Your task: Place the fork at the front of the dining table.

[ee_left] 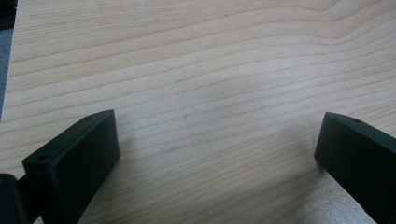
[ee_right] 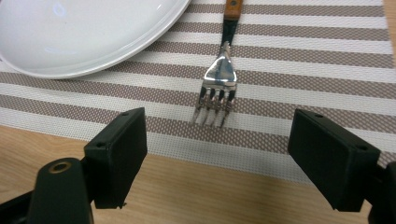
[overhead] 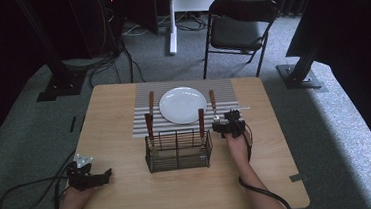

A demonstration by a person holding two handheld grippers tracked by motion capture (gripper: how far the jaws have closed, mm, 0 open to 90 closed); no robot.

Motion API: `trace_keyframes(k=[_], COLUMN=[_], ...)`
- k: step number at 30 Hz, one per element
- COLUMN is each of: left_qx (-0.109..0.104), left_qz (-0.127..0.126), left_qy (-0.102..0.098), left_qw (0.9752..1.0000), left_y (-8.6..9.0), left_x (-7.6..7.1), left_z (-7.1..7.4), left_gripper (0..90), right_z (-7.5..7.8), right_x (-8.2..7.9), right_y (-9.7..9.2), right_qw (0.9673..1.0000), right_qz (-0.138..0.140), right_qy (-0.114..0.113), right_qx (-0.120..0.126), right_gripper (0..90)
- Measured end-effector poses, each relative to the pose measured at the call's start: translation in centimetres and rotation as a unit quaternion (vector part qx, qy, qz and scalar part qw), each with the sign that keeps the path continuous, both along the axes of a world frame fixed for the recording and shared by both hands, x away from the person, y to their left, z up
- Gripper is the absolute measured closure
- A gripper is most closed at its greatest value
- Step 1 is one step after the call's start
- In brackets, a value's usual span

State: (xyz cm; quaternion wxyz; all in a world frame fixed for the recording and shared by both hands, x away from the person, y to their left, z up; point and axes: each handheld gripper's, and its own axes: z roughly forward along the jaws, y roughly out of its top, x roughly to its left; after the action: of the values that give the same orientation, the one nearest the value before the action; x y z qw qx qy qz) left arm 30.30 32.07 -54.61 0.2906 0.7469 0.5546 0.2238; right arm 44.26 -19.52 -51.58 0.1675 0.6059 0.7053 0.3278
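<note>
While fork (ee_right: 219,88) is lying beside plate (overhead: 183,104), we're holding both grippers (overhead: 224,126) wide, empty; two utensils (overhead: 149,127) are waiting in basket (overhead: 179,161).

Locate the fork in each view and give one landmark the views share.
High view: the fork lies on the striped placemat, right of the white plate, just beyond the right gripper.
Left gripper view: bare wooden table between open jaws.
Right gripper view: the fork lies at centre, tines toward the camera, handle pointing away.
Shared landmark: the white plate.
</note>
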Motion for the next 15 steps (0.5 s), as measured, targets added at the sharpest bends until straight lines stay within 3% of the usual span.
trace_keyframes(k=[15], left_qx=[0.0], left_qz=[0.0], left_qy=[0.0], left_qw=[1.0], left_y=[0.0], left_x=[0.0], left_z=[0.0], left_gripper=[0.0], right_z=[-0.5], right_x=[-3.4], right_y=[-2.0], right_qw=[0.9988], right_qz=[-0.008], right_qy=[-0.046], right_qx=[-0.016], right_gripper=[18.2])
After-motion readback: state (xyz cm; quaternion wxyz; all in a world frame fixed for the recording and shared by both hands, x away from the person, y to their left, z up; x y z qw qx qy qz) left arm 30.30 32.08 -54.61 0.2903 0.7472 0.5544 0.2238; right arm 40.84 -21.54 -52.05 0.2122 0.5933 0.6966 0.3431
